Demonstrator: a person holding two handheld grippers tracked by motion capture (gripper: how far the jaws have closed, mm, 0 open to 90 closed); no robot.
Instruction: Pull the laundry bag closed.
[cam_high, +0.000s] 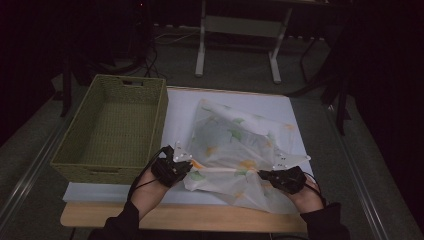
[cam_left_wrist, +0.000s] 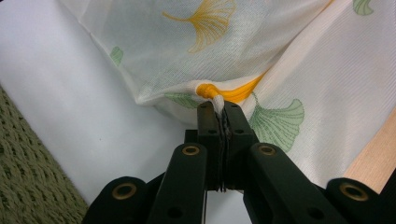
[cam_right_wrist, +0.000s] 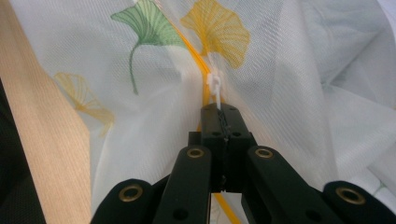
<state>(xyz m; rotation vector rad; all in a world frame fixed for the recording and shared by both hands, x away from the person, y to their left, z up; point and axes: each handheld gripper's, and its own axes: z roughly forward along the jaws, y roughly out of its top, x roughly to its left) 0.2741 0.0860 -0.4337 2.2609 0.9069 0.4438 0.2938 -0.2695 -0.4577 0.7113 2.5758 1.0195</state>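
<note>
Black jaws of the right gripper (cam_right_wrist: 219, 109) pinch the white zipper pull (cam_right_wrist: 215, 86); the left gripper (cam_left_wrist: 218, 108) clamps the mesh bag (cam_high: 235, 150) at the zipper's orange end (cam_left_wrist: 224, 92), tensioning the track between them so the slider can run. A woven basket (cam_high: 112, 130) sits beyond the left gripper.

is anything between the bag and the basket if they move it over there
Nothing visible does. The mesh bag lies on the white mat right beside the open green basket, with bare mat between them. The left gripper and right gripper are both shut on the bag. The basket's near wall would have to be cleared.
</note>
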